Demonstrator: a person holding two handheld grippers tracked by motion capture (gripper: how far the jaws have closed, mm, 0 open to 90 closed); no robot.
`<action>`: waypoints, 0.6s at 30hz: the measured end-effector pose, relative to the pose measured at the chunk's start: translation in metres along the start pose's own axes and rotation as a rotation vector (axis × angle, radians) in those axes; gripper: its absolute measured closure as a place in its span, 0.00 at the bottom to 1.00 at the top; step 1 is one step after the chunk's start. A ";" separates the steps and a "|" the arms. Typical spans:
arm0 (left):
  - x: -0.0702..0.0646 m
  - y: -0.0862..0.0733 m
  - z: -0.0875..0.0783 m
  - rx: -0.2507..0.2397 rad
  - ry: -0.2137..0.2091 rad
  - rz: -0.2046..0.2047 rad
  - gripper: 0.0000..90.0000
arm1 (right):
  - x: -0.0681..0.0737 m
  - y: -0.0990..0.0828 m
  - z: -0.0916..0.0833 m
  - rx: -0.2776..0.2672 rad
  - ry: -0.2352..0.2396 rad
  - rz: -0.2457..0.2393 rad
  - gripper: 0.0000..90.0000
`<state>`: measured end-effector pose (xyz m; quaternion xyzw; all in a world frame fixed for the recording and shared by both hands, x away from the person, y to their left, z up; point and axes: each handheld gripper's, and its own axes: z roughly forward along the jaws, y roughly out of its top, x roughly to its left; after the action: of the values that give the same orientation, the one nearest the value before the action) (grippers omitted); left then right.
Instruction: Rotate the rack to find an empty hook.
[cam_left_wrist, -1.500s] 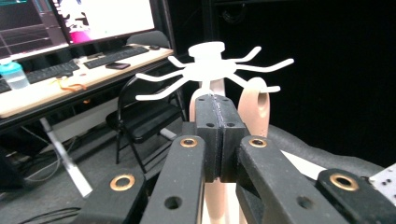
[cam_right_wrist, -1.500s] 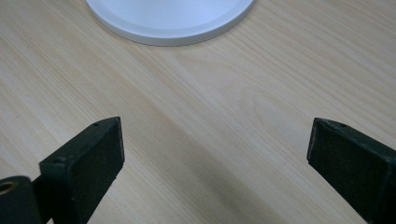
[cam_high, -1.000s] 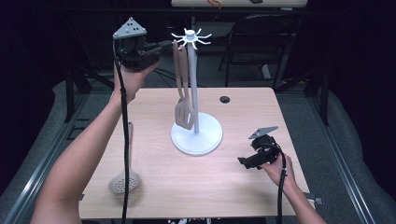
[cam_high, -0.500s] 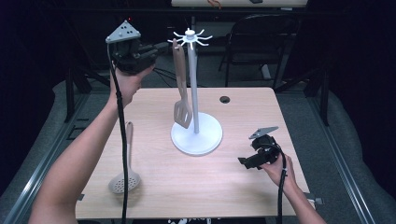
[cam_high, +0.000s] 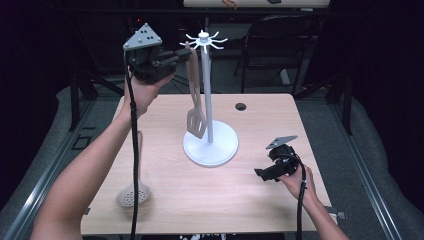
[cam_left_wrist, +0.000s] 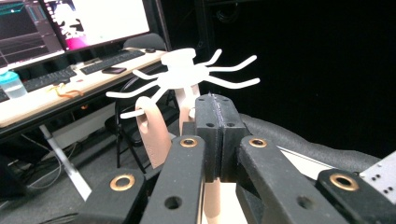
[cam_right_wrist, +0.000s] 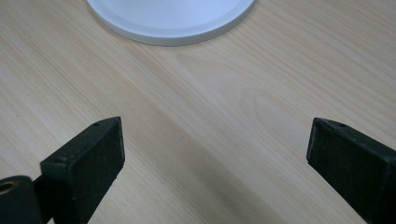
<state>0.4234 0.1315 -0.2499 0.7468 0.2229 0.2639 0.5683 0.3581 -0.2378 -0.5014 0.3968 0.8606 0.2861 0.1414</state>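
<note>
Nearest the person, a skimmer (cam_high: 134, 192) is lying flat at the counter's (cam_high: 250, 200) left front edge, untouched. On the right front, the right claw (cam_high: 261, 174) is resting low over the bare wood, its jaws spread wide with nothing between them, pointing toward the rack's white base.

Farther back, the rack (cam_high: 210, 145) is standing mid-counter, and the spatula (cam_high: 194, 95) is hanging from one of its top hooks, blade down beside the pole. The left claw (cam_high: 186, 55) is raised level with the hook ring, just beside the spatula's handle top; in the left claw view its jaws are clenched together, pad against pad, with nothing between them, and the handle loop (cam_left_wrist: 150, 122) is sitting on a hook just left of them.

The risk, as I judge it, is at that hook: the loop looks only shallowly seated, so a sideways brush from the clenched claw could set the spatula swinging or lift it off, dropping it onto the base. A harder bump against the prongs could rock the tall, light rack itself.
</note>
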 end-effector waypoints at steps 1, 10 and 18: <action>0.001 0.000 0.001 0.001 0.002 -0.002 1.00 | 0.000 0.000 0.000 0.002 -0.001 -0.002 0.04; 0.011 -0.003 0.000 0.011 0.030 -0.018 1.00 | -0.001 0.000 0.000 0.001 0.004 0.002 0.04; 0.021 -0.005 0.003 0.020 0.050 -0.040 1.00 | -0.001 0.000 0.002 0.008 0.002 -0.007 0.04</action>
<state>0.4412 0.1440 -0.2527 0.7410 0.2543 0.2688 0.5604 0.3596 -0.2378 -0.5025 0.3940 0.8633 0.2825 0.1401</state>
